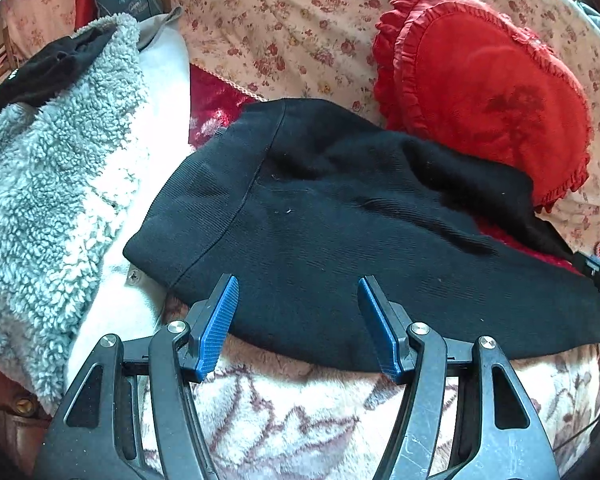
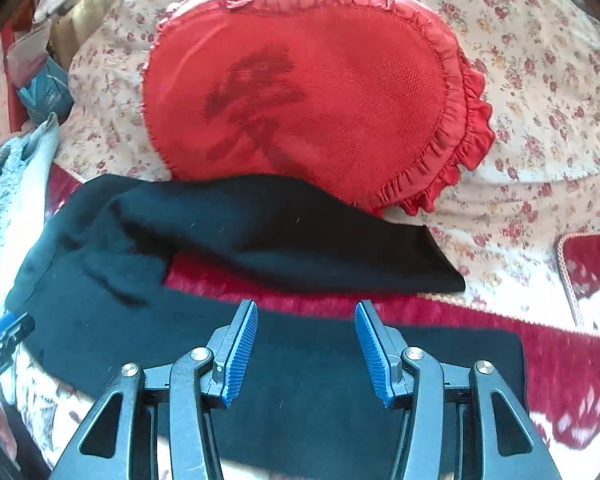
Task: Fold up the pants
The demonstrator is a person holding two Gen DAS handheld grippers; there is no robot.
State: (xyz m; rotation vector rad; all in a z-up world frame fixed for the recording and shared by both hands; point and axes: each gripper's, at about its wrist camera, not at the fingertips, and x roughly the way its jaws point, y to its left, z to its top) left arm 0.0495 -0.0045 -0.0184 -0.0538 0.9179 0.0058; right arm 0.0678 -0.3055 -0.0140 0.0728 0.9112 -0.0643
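Both our grippers, left point(image 1: 298, 312) and right point(image 2: 306, 344), hang with jaws apart and empty over black pants point(image 1: 340, 220) mid-frame, below a red cushion point(image 2: 300, 92) at top.

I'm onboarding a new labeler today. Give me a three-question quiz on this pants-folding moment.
1. True or false: the left gripper is clamped on the black pants.
2. What lies just behind the pants? A) red frilled cushion B) a book C) a shoe
3. Fill in: the right gripper has its jaws ____.

Key: 1 false, both jaws stand apart above the cloth; 2 A; 3 open.
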